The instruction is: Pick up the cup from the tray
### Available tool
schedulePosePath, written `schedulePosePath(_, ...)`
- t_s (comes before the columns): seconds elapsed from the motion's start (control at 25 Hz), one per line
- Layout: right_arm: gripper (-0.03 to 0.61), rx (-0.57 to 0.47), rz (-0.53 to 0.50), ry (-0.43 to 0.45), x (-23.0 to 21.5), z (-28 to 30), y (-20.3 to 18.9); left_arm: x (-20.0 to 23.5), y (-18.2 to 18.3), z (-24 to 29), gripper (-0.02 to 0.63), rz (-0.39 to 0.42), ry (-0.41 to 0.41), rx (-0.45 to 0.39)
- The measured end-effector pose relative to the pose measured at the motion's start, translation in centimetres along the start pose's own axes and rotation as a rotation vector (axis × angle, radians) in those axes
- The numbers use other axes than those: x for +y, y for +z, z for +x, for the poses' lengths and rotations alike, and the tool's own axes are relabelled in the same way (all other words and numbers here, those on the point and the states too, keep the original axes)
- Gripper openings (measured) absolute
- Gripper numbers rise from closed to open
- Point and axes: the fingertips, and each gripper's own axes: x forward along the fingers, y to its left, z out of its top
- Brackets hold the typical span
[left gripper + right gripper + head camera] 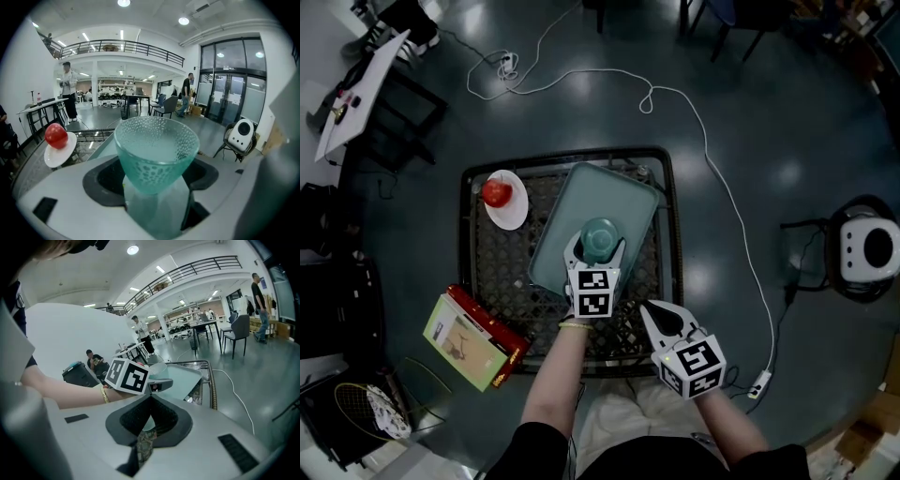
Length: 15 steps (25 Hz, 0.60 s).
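Note:
A teal dimpled glass cup (pixel 600 234) stands over the pale green tray (pixel 567 216) on the black mesh table. My left gripper (pixel 598 246) is shut on the cup, one jaw on each side. In the left gripper view the cup (pixel 157 150) fills the middle, with my left gripper (pixel 154 183) clamped round its lower part; whether its base touches the tray (pixel 104 146) is hidden. My right gripper (pixel 649 309) hangs shut and empty over the table's near edge, right of the left arm. The right gripper (pixel 151 397) points towards the cup (pixel 157 367) and tray (pixel 185 378).
A white plate (pixel 514 211) with a red fruit (pixel 497 192) sits left of the tray. A flat printed box (pixel 473 337) overhangs the table's near-left corner. A white cable (pixel 722 197) runs across the floor to a power strip (pixel 759 384). A white round device (pixel 867 248) stands far right.

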Motion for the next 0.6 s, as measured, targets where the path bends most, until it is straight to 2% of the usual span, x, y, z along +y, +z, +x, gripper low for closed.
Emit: schedulePosePath(0.6, 0.005, -0.066, -0.049, 0.025, 4.1, -3.0, 1.1, -1.4, 2.4, -7.6, 0.359, -0.005, 0.011, -0.049)
